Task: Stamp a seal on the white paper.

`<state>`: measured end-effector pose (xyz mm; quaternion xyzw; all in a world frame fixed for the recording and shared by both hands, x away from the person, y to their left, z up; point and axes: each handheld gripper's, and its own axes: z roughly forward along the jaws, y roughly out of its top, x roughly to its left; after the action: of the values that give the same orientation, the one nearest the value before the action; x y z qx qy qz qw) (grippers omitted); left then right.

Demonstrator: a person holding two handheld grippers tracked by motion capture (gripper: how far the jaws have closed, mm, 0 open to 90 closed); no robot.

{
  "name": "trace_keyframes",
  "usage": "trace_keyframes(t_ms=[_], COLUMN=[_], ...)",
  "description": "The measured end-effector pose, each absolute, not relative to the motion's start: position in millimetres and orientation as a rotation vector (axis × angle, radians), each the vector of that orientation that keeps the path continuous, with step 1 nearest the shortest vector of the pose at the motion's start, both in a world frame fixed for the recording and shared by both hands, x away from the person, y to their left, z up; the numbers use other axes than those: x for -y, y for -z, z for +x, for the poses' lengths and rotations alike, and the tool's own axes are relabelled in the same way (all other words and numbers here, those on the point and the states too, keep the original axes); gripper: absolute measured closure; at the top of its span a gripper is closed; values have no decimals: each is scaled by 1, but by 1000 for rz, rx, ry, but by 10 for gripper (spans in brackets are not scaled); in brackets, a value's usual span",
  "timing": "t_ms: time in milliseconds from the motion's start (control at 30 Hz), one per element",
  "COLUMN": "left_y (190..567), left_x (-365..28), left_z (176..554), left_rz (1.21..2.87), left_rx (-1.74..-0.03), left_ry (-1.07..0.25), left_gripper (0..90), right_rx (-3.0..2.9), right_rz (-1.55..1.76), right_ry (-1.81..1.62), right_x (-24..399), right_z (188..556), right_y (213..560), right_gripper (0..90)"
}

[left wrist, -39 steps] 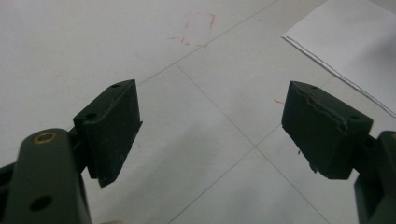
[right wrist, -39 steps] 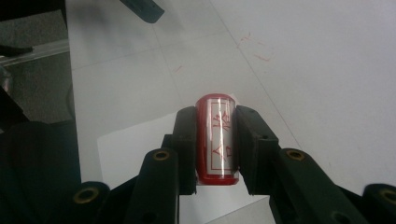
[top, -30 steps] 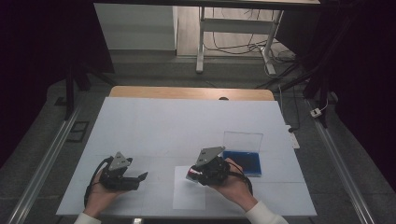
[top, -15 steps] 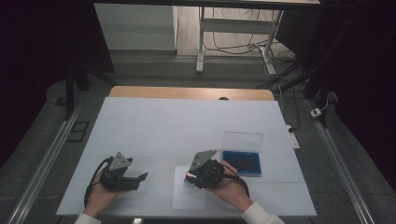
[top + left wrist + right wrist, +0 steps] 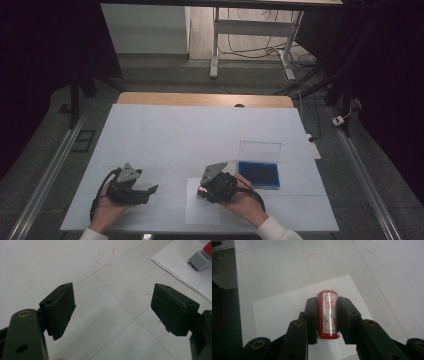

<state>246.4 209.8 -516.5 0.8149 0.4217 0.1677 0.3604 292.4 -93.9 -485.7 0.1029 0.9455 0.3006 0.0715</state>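
Note:
My right gripper (image 5: 327, 303) is shut on a red stamp (image 5: 329, 315) with a clear label of red characters. In the high view that right gripper (image 5: 202, 191) holds the stamp (image 5: 201, 190) over the top edge of a white paper sheet (image 5: 202, 214). In the left gripper view the stamp's grey foot (image 5: 200, 260) sits at or just above the paper (image 5: 180, 270); I cannot tell if they touch. My left gripper (image 5: 112, 300) is open with bare table between its fingers. It rests low at the front left of the table (image 5: 152, 190).
A blue case (image 5: 258, 173) with its clear lid (image 5: 259, 150) raised lies right of my right hand. Faint red pen marks (image 5: 106, 251) dot the white table top (image 5: 200, 135). The table's front edge is close behind both hands.
My right gripper has shifted slightly left and nearer with the stamp, from beside the blue case to over the paper. The left gripper has stayed still.

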Motion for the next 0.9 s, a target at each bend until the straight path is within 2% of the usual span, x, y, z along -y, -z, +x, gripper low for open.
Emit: trace_keyframes(t_ms=[900], left_y=[517], left_x=[-209], left_z=[246], left_rz=[2104], left_rx=[-1088], left_ry=[-434], left_gripper=[195], right_rx=[-2880], right_rz=[321], right_ry=[-846], right_x=[88], right_z=[298], right_y=[487], right_gripper=[710])
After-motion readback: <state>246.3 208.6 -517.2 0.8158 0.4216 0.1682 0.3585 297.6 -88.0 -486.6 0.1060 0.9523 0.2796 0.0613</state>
